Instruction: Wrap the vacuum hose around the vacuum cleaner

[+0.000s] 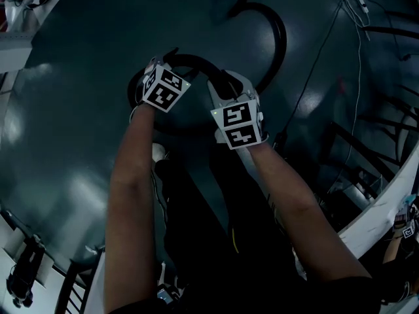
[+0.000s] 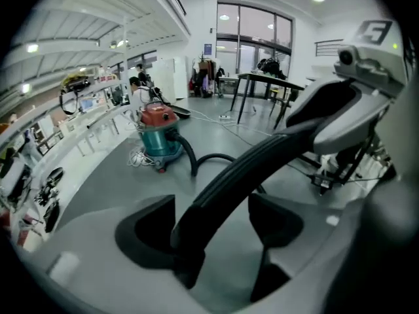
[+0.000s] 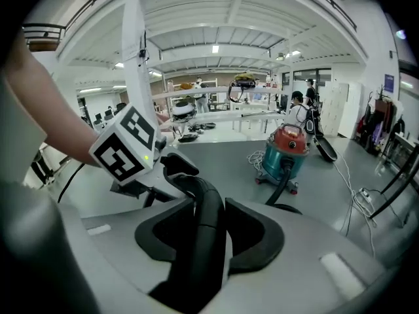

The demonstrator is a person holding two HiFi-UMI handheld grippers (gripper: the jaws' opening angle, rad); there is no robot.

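Head view: the left gripper point(image 1: 169, 61) sits just beside the right gripper point(image 1: 226, 84), at its 9 o'clock. The vacuum hose point(image 1: 196, 62) passes between the fingers point(image 2: 154, 224) of the left gripper, apart from the other finger. It runs on between the right gripper's fingers point(image 3: 252, 234), touching both.

The vacuum cleaner point(image 2: 160, 133) stands on the floor point(image 2: 98, 182) beyond the left gripper at 11 o'clock. A coiled cord point(image 2: 137, 157) lies at its 9 o'clock, and a long worktop point(image 2: 98, 120) runs behind it.

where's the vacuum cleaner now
The vacuum cleaner stands on the floor, left of centre in the left gripper view, a coiled white cable beside it.
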